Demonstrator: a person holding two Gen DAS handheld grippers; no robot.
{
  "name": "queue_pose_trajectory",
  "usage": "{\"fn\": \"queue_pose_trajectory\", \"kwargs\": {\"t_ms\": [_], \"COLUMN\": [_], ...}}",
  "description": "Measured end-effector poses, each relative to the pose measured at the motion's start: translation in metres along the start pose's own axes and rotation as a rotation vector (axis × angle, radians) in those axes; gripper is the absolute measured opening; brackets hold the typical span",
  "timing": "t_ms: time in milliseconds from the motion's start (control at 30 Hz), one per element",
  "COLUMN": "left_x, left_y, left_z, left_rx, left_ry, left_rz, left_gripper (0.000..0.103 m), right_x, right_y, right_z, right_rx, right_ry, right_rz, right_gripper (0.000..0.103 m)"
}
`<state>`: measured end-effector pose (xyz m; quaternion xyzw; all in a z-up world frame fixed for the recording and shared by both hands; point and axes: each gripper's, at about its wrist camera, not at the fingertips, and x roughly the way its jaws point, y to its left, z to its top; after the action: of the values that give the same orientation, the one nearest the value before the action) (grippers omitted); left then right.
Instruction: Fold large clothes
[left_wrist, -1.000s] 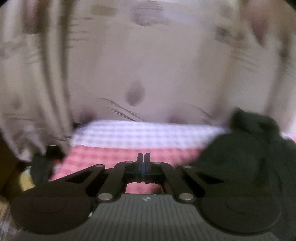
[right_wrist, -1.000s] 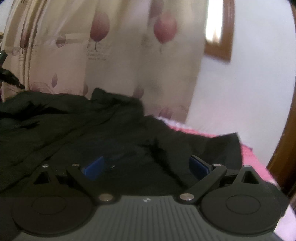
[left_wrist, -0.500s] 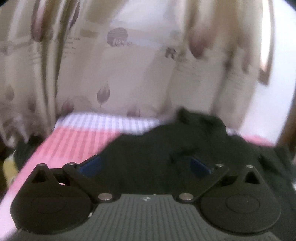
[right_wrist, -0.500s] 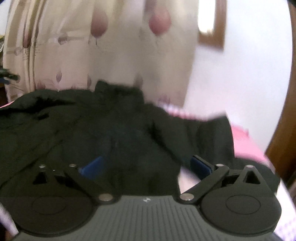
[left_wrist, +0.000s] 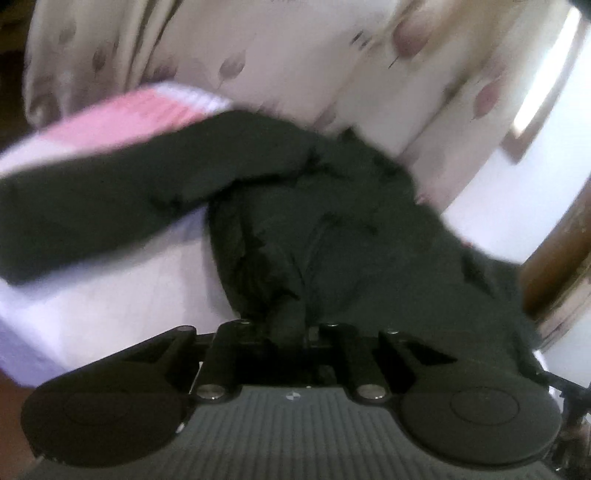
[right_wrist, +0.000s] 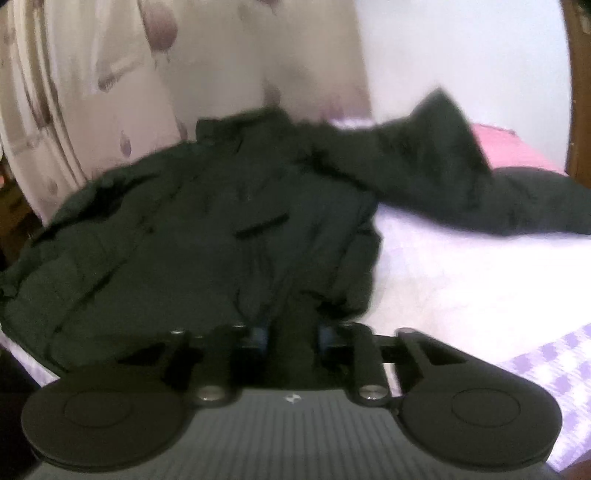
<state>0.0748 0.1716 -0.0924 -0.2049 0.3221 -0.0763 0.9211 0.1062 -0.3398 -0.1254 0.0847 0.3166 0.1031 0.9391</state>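
Note:
A large black jacket (left_wrist: 332, 229) lies spread on a bed with a pink, white and lilac checked cover (left_wrist: 122, 122). One sleeve (left_wrist: 92, 199) stretches out to the left in the left wrist view. My left gripper (left_wrist: 290, 328) is shut on a bunch of the jacket's near edge. In the right wrist view the jacket (right_wrist: 207, 229) fills the left and middle, with a sleeve (right_wrist: 436, 155) reaching right. My right gripper (right_wrist: 291, 336) is shut on the jacket's near hem, black cloth between the blue pads (right_wrist: 258, 334).
A cream curtain with leaf prints (right_wrist: 92, 74) hangs behind the bed. A white wall (right_wrist: 461, 48) and a brown wooden door frame (left_wrist: 557, 258) stand at the right. Bare bed cover (right_wrist: 461, 280) lies right of the jacket.
Both grippers were open above the jacket half a second ago; both have come down and closed on its near edge. The views have tilted and the jacket is closer.

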Motion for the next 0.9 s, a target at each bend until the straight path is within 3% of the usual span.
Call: {"fn": "queue_pose_trajectory", "kwargs": {"t_ms": [67, 167, 300, 400, 433, 467, 500, 533, 567, 600, 667, 900], "left_x": [-0.022, -0.037, -0.028, -0.032, -0.042, -0.052, -0.061, -0.069, -0.076, -0.079, -0.075, 0.016], "left_y": [-0.008, -0.012, -0.009, 0.003, 0.003, -0.001, -0.008, -0.015, -0.025, -0.034, -0.052, -0.092], "left_z": [0.002, -0.011, -0.038, -0.042, -0.041, -0.038, -0.035, -0.031, -0.026, -0.021, -0.011, 0.020], "left_rx": [-0.008, -0.037, 0.068, 0.038, 0.037, 0.061, 0.087, 0.114, 0.140, 0.160, 0.201, 0.152], "left_ry": [-0.033, -0.004, 0.048, 0.030, 0.000, -0.044, -0.090, -0.140, -0.191, -0.231, -0.285, -0.226], "left_rz": [-0.038, -0.062, 0.025, 0.047, 0.057, 0.074, 0.088, 0.101, 0.116, 0.119, 0.085, -0.037], "left_gripper": [0.011, 0.011, 0.015, 0.026, 0.031, 0.042, 0.062, 0.074, 0.096, 0.102, 0.103, 0.103], "right_x": [-0.024, -0.052, -0.057, -0.048, -0.048, -0.051, -0.058, -0.065, -0.074, -0.082, -0.089, -0.052], "right_y": [-0.010, -0.021, -0.030, -0.044, -0.050, -0.052, -0.058, -0.062, -0.068, -0.075, -0.093, -0.166], "right_z": [0.004, 0.004, -0.013, -0.023, -0.021, -0.019, -0.015, -0.013, -0.010, -0.006, 0.002, 0.014], "right_rx": [0.042, 0.080, 0.088, 0.177, 0.215, 0.238, 0.265, 0.280, 0.299, 0.325, 0.408, 0.685], "right_ry": [-0.046, -0.071, 0.002, 0.040, 0.049, 0.047, 0.023, -0.017, -0.074, -0.120, -0.162, -0.210], "right_rz": [0.016, 0.023, 0.008, 0.031, 0.054, 0.061, 0.060, 0.061, 0.062, 0.061, 0.064, 0.041], "right_gripper": [0.014, 0.012, 0.012, 0.016, 0.025, 0.044, 0.058, 0.083, 0.090, 0.090, 0.090, 0.090]}}
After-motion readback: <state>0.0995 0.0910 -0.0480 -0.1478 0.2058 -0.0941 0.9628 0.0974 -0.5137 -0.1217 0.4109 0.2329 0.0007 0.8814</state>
